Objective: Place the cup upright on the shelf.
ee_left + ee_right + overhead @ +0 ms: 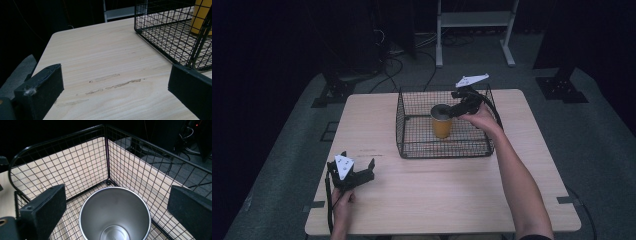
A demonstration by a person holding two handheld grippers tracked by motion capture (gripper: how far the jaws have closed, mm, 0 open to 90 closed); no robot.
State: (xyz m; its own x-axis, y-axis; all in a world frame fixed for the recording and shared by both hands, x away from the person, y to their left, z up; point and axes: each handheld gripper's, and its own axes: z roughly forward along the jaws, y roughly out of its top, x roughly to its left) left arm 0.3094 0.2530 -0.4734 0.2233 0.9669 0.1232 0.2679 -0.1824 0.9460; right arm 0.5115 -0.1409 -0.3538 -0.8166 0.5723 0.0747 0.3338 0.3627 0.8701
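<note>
A yellow cup (441,124) with a bare metal inside (115,215) stands upright in the black wire basket (412,131) at the middle of the table. My right gripper (455,109) hovers just above the cup's rim, open, with the jaws spread wider than the cup and touching nothing. Resting low near the table's front left corner, my left gripper (358,170) is open and empty. Its jaws point toward the basket's (165,35) near corner, and the cup's yellow side (200,17) shows behind the wire.
The wooden table (377,200) carries faint scuff marks (115,82) in front of my left gripper. The basket's wire walls (82,162) rise around the cup on all sides. Beyond the table a white metal frame (474,22) and cables (392,65) stand on the dark floor.
</note>
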